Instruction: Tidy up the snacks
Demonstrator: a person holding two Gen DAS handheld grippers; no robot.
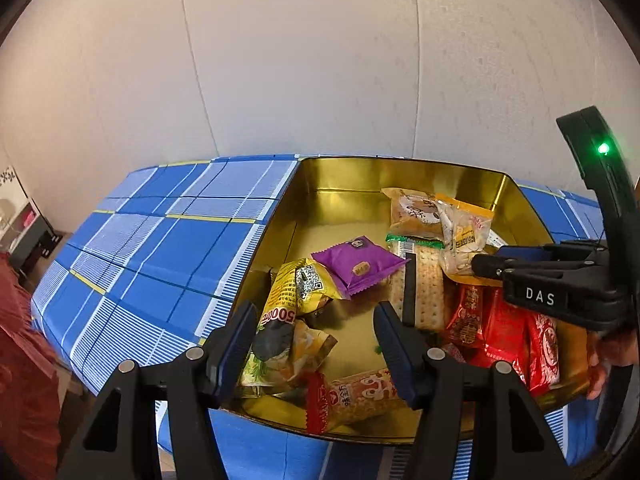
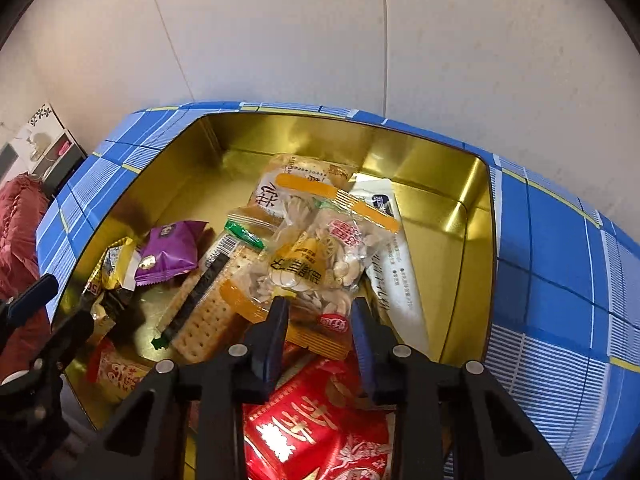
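Observation:
A gold tin box (image 1: pixel 344 174) (image 2: pixel 452 208) on a blue plaid cloth holds several snack packets: a purple packet (image 1: pixel 358 264) (image 2: pixel 170 250), a cracker pack (image 1: pixel 428 292) (image 2: pixel 204 316), a clear bag of nuts (image 1: pixel 464 236) (image 2: pixel 320 256), red packets (image 1: pixel 504 332) (image 2: pixel 320 428) and a yellow packet (image 1: pixel 292 292). My left gripper (image 1: pixel 316 344) is open and empty above the tin's near side. My right gripper (image 2: pixel 320 336) (image 1: pixel 486 266) is open and empty just above the nut bag's near end.
The blue plaid cloth (image 1: pixel 160 248) (image 2: pixel 560 272) covers the table around the tin. A white wall stands right behind. A red fabric (image 1: pixel 20 360) lies at the left, with a small shelf (image 1: pixel 28 228) beyond it.

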